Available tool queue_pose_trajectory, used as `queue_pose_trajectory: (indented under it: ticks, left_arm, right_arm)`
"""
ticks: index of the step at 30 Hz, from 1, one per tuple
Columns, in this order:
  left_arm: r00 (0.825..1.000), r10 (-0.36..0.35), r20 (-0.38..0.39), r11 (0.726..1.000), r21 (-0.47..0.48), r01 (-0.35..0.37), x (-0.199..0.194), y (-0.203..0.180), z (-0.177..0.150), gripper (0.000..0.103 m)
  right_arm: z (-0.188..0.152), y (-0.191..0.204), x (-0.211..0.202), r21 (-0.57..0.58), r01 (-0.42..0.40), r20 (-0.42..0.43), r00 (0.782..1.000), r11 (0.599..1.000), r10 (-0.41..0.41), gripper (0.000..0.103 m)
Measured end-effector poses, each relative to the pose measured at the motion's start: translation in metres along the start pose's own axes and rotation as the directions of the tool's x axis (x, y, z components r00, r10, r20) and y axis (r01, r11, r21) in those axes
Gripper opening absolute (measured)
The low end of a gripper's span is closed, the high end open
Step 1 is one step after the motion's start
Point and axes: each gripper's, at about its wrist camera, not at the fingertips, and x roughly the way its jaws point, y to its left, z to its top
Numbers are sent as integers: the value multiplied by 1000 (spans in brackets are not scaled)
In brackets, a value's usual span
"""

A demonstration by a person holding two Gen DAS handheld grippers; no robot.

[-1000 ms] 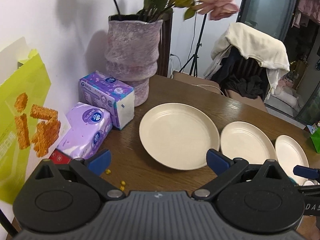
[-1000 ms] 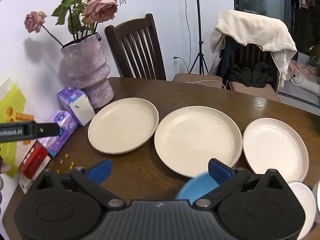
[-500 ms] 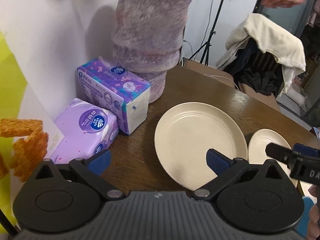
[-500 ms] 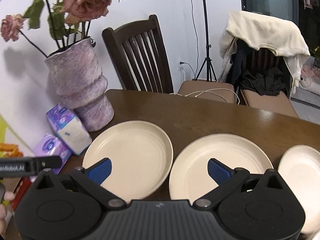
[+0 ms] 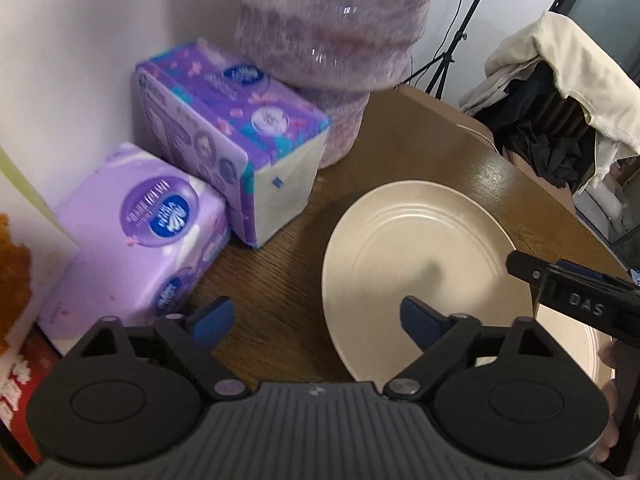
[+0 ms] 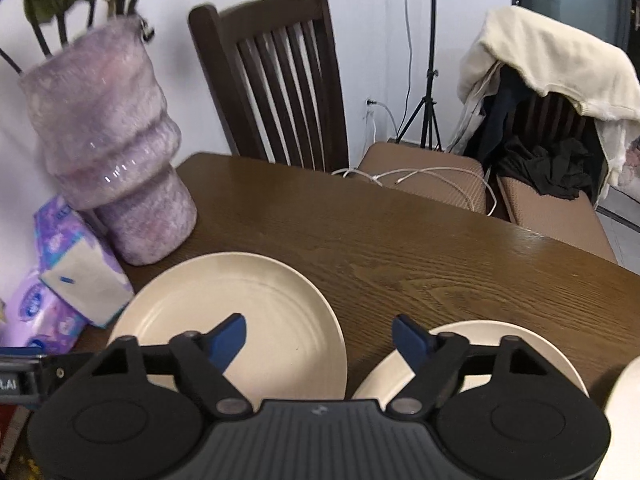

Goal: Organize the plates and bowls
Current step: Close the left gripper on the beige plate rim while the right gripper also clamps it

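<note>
1. The left gripper (image 5: pixel 316 316) hangs over the near-left rim of the leftmost plate (image 5: pixel 424 264) with its jaws fairly wide and nothing between them; they have just been closing a little. If they shut from here, one blue finger could land on the plate's face and the other on bare table (image 5: pixel 280 280), so the rim would likely skid away instead of being pinched.

2. The right gripper (image 6: pixel 320 336) straddles the gap between that same plate (image 6: pixel 256 312) and the second plate (image 6: pixel 492 344) to its right. Its jaws stand moderately apart, empty, and have also just been closing. Both grippers crowd one plate, and the right one shows at the right edge of the left wrist view, so the tools may knock together or push the plate from opposite sides.

3. The tissue packs (image 5: pixel 224 148) and the purple vase (image 6: pixel 108 152) stand just left of and behind the plate. A plate shoved leftward could hit them, and the tall vase looks the riskiest thing to bump.

4. The plates are cream, round and shallow, with faint concentric rings and low raised rims. They lie flat on the dark wooden table, side by side and apart, not yet stacked. The thin, smooth rims look slippery to hold.
</note>
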Motion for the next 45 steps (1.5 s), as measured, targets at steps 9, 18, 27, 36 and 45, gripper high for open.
queue_pose_trajectory:
  ticks: [9,18,27,36,45]
  left_arm:
    - [996,-16,-88,1000,-26,14,27,6,4,69]
    - [993,-44,-106,998,-44,39,37,10,5,42]
    - [990,-76,-120,997,-42,71,37,14,4,14]
    - [994,-59,-95,998,-7,59,31,9,4,14]
    - [998,-53,-45,998,22,54,4,7,-2,14]
  right_arm:
    - [-4,-1,30,7,-4,-50,999,1000,5,57]
    - [-8,-7,41,66,-25,-85,996,998,30,44]
    - [-16,-13,44,124,-45,-113,992,991,59,14]
    - [-24,-10,32,128,-59,-74,995,990,69,9]
    - [-31,-7,7,124,-68,-33,997,990,73,6]
